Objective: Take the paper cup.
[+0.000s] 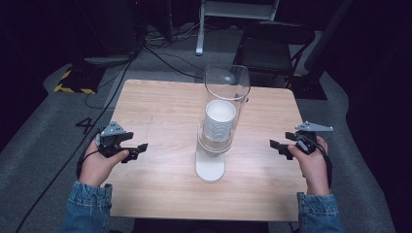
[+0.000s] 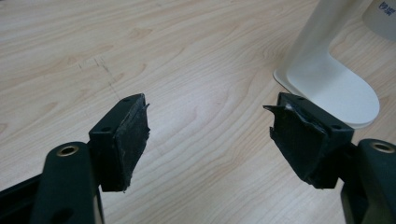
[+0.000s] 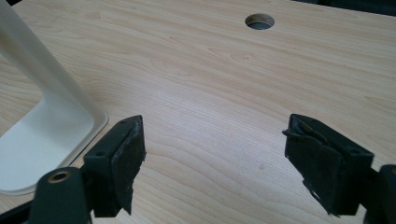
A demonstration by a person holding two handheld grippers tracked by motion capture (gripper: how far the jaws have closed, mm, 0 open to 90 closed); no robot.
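Note:
A clear tube dispenser (image 1: pixel 226 92) on a white stand (image 1: pixel 210 167) rises from the middle of the wooden table (image 1: pixel 160 107). A stack of white paper cups (image 1: pixel 219 121) sits inside the tube. My left gripper (image 1: pixel 138 149) rests low at the table's left, jaws open and empty, pointing toward the stand. In the left gripper view the gripper (image 2: pixel 210 130) has the stand's white base (image 2: pixel 336 91) just beyond its right jaw. My right gripper (image 1: pixel 278 147) is at the table's right, open and empty. The right gripper view shows that gripper (image 3: pixel 215 149) with the stand's base (image 3: pixel 37 140) at left.
A round cable hole (image 3: pixel 259 20) is cut in the tabletop far from the right gripper. Behind the table stand a black folding chair (image 1: pixel 274 43), floor cables (image 1: pixel 165 58) and a white stand leg (image 1: pixel 200 29). Bare wood lies on both sides of the dispenser.

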